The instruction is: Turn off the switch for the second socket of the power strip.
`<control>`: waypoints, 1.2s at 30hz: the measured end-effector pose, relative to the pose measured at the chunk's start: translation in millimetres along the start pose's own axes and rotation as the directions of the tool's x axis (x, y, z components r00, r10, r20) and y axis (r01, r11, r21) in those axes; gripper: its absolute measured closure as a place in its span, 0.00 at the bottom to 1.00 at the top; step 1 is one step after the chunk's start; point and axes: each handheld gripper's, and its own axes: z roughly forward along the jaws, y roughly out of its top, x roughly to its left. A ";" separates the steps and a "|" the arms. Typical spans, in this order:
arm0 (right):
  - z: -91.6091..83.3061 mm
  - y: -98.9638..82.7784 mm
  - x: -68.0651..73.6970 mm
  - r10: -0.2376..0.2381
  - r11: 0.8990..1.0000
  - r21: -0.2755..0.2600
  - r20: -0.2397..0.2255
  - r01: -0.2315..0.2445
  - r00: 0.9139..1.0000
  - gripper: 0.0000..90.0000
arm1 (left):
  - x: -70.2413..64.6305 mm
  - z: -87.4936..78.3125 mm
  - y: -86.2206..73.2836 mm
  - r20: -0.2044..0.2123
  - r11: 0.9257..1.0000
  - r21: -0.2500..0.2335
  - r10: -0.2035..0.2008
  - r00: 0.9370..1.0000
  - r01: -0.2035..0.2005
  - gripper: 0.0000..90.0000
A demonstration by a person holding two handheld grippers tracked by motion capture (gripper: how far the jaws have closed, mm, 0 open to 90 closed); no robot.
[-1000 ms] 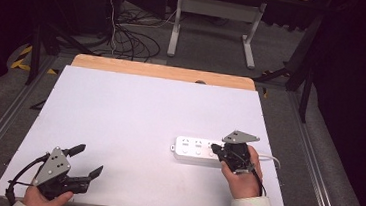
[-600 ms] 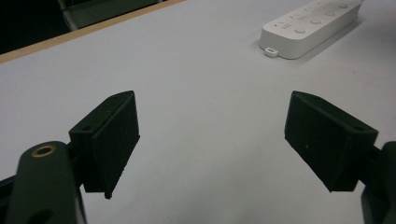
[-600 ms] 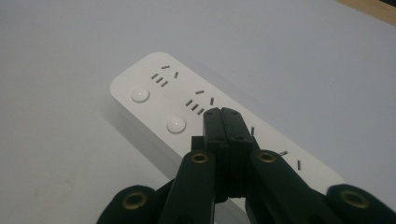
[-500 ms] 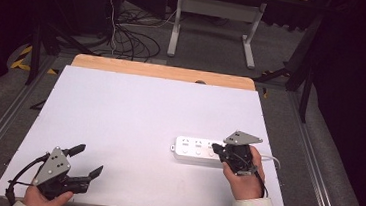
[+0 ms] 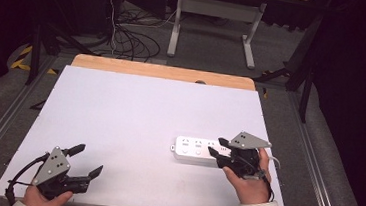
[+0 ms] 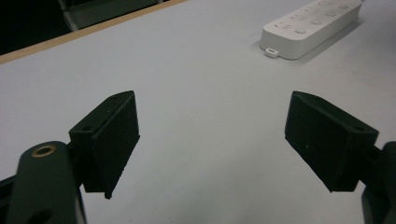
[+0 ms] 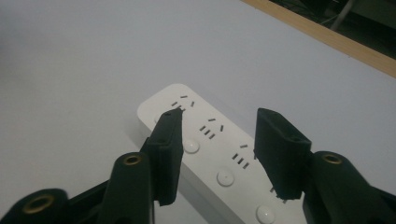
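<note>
A white power strip (image 5: 193, 149) with several sockets and round buttons lies flat on the white table top (image 5: 135, 109), right of centre. My right gripper (image 5: 221, 151) hovers over the strip's right end; its jaws have just been opening and now stand apart. In the right gripper view the strip (image 7: 223, 161) shows below and between the jaws of the right gripper (image 7: 219, 126), untouched by the pads. My left gripper (image 5: 89, 159) rests open near the front left corner. The left gripper view shows its jaws (image 6: 212, 140) wide apart over bare table, with the strip (image 6: 310, 25) farther off.
The strip's white cable (image 5: 274, 158) trails off to the right behind my right hand. A wooden strip (image 5: 163, 71) borders the table's far edge. Beyond it, on the dark floor, lie cables (image 5: 126, 38) and a metal stand (image 5: 213, 15).
The right gripper, shut over the strip's right end before, has opened and lifted slightly. The left gripper and the strip have stayed put.
</note>
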 end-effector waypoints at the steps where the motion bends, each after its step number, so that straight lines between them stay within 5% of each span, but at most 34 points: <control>1: -1.4 -0.4 0.5 0.001 1.000 -0.007 -0.007 -0.001 1.000 0.54 | -0.3 -0.1 0.0 -0.001 1.000 -0.002 -0.002 1.000 0.002 0.20; 7: -10.0 -6.8 3.6 0.002 0.998 -0.060 -0.062 -0.006 0.998 0.42 | -0.8 -0.7 0.3 0.004 1.000 -0.002 -0.003 1.000 0.003 0.20; 16: -15.6 -21.6 10.3 -0.056 0.993 -0.109 -0.116 0.044 0.992 0.38 | -1.2 -2.3 1.0 0.008 1.000 -0.006 -0.003 1.000 0.003 0.20; 29: -17.4 -50.4 4.5 -0.004 0.983 -0.182 -0.180 -0.030 0.984 0.38 | -3.9 -5.4 2.5 0.008 1.000 -0.018 -0.005 1.000 0.005 0.19; 36: -11.5 -62.9 3.2 -0.041 0.981 -0.193 -0.195 0.002 0.980 0.34 | -7.3 -9.2 1.1 0.017 1.000 -0.027 -0.017 1.000 0.017 0.19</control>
